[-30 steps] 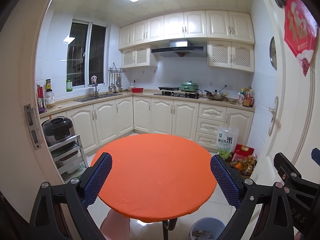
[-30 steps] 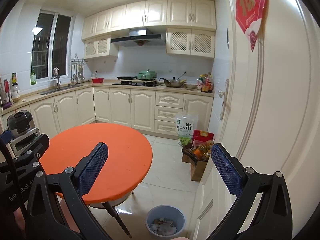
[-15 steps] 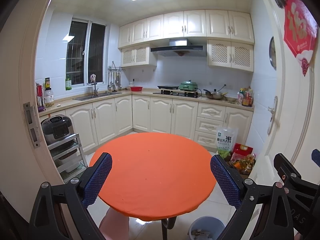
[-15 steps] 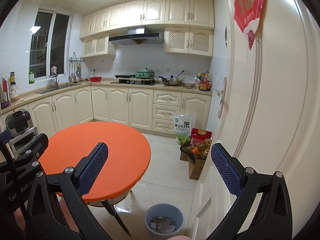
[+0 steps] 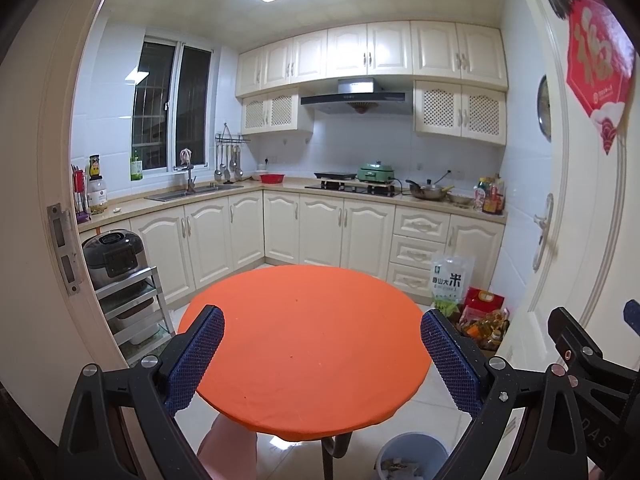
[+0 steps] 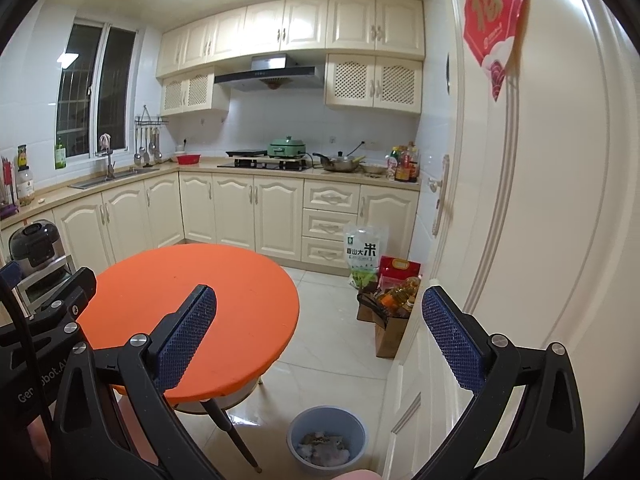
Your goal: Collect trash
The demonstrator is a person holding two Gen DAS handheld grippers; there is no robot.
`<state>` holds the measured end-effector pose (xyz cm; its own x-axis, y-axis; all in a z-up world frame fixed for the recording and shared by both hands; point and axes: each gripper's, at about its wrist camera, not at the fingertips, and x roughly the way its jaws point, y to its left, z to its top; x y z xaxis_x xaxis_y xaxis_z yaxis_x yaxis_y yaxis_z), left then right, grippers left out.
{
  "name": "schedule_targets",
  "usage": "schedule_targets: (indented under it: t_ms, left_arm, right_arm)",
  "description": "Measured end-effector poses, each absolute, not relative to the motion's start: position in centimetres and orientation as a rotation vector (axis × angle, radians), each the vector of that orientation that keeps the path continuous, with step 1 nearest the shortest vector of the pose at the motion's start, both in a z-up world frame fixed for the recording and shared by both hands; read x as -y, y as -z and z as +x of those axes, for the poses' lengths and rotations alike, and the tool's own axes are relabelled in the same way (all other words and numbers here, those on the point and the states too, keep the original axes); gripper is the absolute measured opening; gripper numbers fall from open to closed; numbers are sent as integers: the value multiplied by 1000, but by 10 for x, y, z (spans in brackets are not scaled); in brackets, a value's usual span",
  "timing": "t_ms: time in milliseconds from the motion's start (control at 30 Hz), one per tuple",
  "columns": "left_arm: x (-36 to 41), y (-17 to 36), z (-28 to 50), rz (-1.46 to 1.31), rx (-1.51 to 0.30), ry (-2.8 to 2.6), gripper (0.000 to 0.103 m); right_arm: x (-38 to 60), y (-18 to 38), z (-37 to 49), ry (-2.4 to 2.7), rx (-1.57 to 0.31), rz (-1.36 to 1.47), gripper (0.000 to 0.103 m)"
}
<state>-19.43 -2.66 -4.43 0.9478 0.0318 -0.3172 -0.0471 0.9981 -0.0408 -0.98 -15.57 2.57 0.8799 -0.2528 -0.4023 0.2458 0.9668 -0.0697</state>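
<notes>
A small blue waste bin stands on the tiled floor beside the round orange table, with crumpled scraps lying inside it. In the left wrist view the same bin peeks out under the table's near edge. My left gripper hangs open over the table top with nothing between its blue pads. My right gripper is open too, above the floor and the bin, and holds nothing. No loose trash shows on the table top.
A white door stands close on the right. A rice bag and a cardboard box of bottles sit on the floor by it. A rice cooker on a metal rack stands left. Cabinets line the far walls.
Both views have shifted slightly: the table and bin sit a little lower and nearer in frame. Both grippers stay open and hold nothing.
</notes>
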Motion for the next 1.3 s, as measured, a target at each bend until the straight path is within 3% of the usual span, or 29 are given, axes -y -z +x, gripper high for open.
schedule_targets:
  t_ms: [1300]
  left_arm:
    - [22, 46, -201, -43, -330, -40, 97]
  right_arm:
    - [158, -22, -15, 263, -418, 0, 103]
